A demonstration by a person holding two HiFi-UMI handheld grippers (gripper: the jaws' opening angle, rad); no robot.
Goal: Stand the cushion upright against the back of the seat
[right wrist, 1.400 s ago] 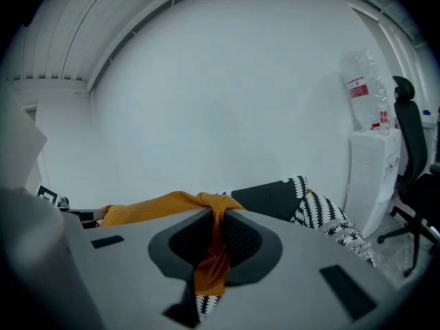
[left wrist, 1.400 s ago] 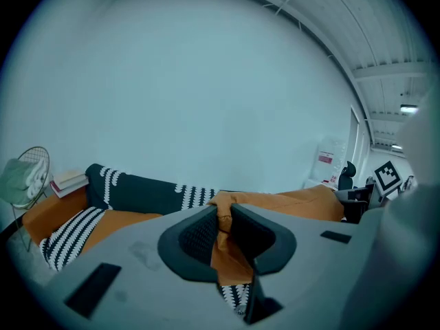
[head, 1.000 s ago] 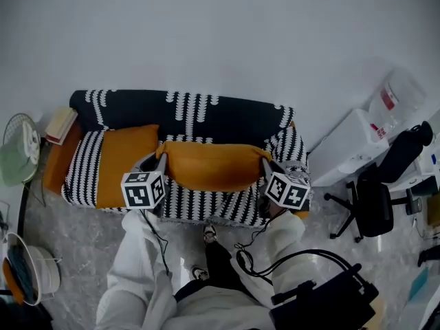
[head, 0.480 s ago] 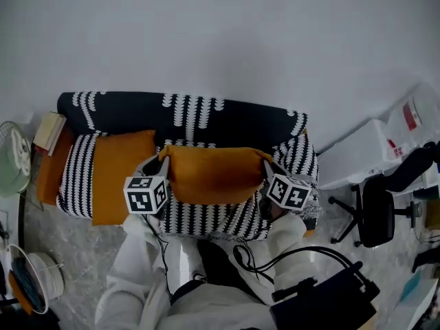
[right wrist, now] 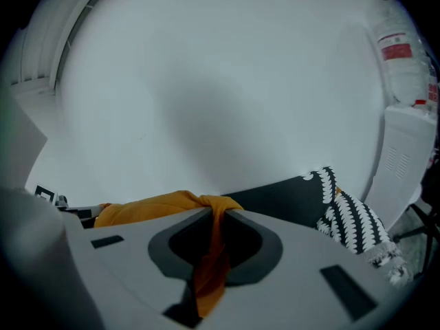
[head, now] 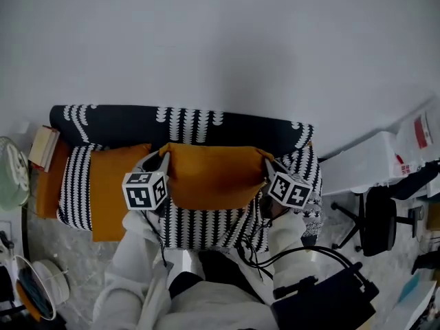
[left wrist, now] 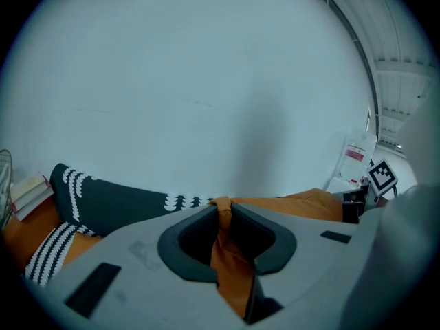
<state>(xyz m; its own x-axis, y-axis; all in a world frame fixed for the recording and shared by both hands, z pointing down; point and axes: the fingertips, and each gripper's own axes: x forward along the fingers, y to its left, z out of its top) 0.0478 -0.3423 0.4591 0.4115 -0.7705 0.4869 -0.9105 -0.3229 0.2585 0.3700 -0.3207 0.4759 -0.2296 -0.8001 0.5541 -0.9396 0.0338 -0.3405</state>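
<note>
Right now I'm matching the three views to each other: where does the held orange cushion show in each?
Head view: cushion at picture centre.
Left gripper view: cushion corner pinched bottom centre, body running right.
Right gripper view: cushion corner pinched bottom centre, body running left.
Shared landmark: dark sofa back behind it.

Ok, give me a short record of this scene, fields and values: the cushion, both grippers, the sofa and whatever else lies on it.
held item: orange cushion, stretched between both grippers over the seat
left gripper: shut on the cushion's left corner
right gripper: shut on the cushion's right corner
sofa: against the wall, draped in a black and white patterned throw
second cushion: orange, lying at the seat's left end
task state: held cushion in front of the backrest; contact unclear
</note>
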